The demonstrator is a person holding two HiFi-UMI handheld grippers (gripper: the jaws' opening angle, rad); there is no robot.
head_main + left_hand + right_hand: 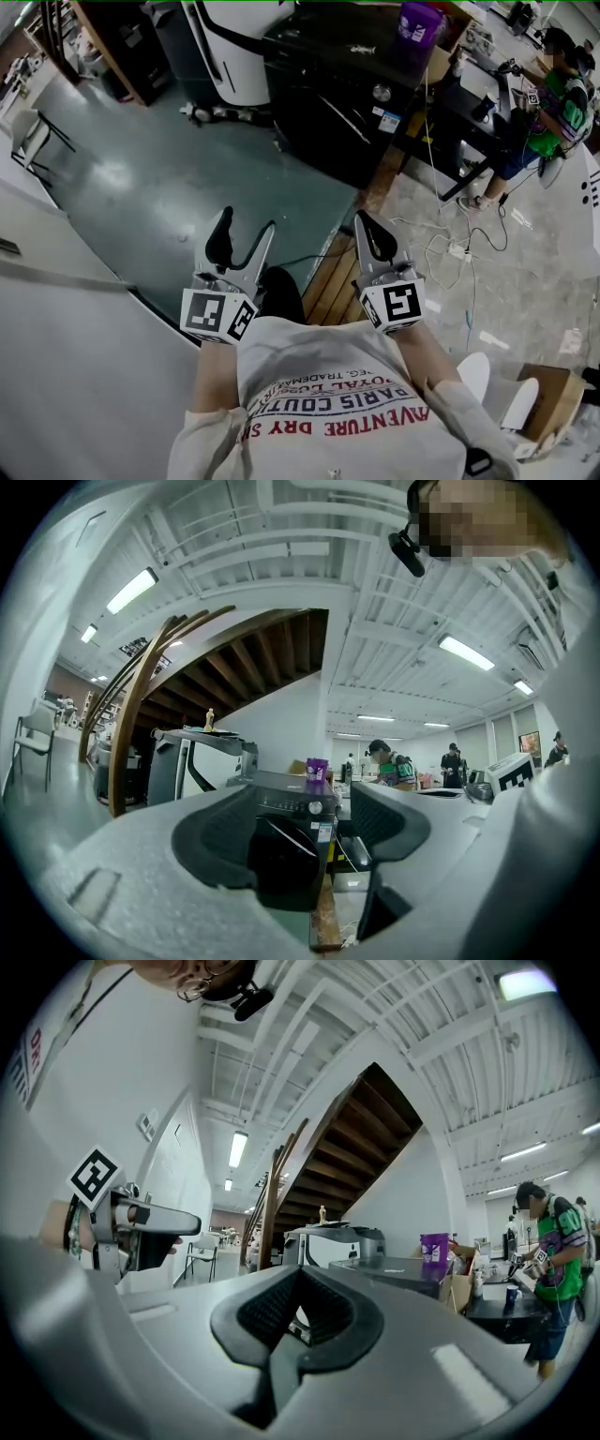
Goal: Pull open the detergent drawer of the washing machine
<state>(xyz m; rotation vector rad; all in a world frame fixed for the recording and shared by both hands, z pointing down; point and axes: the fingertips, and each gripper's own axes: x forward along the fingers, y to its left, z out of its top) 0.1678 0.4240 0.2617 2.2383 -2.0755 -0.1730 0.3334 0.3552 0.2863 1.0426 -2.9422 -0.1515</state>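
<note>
- Left tongs [247, 223] released, spread wide, nothing between them.
- Right tongs [368, 221] clenched, empty.
- Black washing machine [337, 94] stands well apart, upper middle; drawer too small to tell.

Black washing machine [337, 84] ahead of both tongs, purple container [418, 21] on top. Left gripper [246, 225] and right gripper [367, 223]: grey bodies, black ribbed pads [211, 841], white cubes with black square markers. Teal-green floor [141, 178] ahead of the left gripper. Brown wood strip [333, 281] between the two. Pale mottled floor [534, 291] right of the right gripper. White T-shirt [328, 375] behind them, red and blue lettering.
</note>
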